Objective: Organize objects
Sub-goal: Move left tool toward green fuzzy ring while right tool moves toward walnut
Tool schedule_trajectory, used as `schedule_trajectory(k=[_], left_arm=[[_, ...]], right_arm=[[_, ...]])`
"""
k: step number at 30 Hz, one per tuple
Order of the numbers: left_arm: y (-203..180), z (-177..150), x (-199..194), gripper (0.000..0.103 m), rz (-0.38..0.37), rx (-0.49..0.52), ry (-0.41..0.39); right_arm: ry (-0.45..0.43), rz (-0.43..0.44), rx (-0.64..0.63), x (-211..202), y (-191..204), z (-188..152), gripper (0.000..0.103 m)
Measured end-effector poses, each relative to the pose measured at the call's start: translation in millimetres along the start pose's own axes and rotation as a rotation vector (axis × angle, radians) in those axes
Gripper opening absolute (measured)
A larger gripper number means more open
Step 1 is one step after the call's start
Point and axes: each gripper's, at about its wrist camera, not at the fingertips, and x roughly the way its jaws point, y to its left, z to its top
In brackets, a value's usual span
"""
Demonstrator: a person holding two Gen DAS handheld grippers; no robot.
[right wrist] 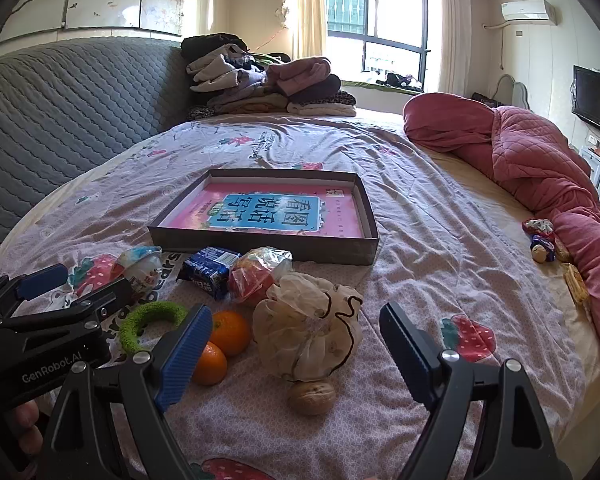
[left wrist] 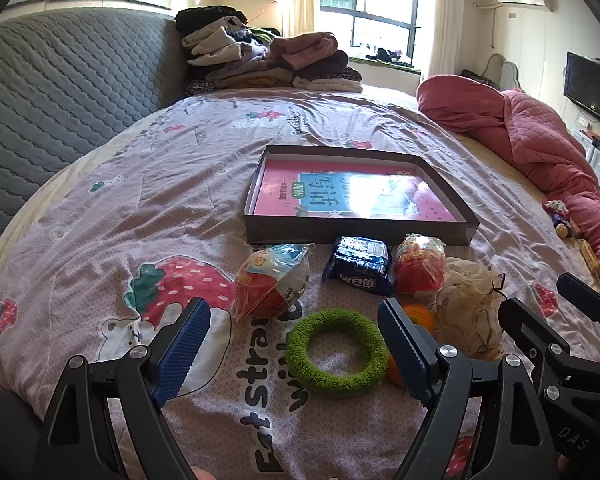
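Left wrist view: the left gripper (left wrist: pixel 292 344) is held spread wide and empty over the fuzzy green fabric ring (left wrist: pixel 336 350), which lies on the strawberry-print bedsheet (left wrist: pixel 140 208) near the shallow grey cardboard tray (left wrist: pixel 360 232). The right gripper (right wrist: pixel 296 348) is likewise spread and empty, above the gathered beige mesh pouch (right wrist: pixel 308 332). The ring's band is best straddled squarely before the jaws are closed, so that the sheet is not pinched.

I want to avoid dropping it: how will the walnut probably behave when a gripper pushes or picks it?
The walnut looks round and hard, so a push would probably roll it on the bed sheet. Its small bumpy shell may slip between wide flat pads.
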Motion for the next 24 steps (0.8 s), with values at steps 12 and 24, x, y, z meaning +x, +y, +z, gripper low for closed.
schedule_trajectory(k=[12, 24], left_arm=[[0.9, -0.9, -2.9, 0.086, -0.004, 0.007, -0.004], [1.5, -0.3, -3.3, 0.086, -0.009, 0.006, -0.004]], right_arm=[[-0.005, -0.004, 0.003, -2.5, -3.2, -0.1, 0.085], [-0.013, -0.005, 0.004, -5.9, -2.1, 1.0, 0.085]])
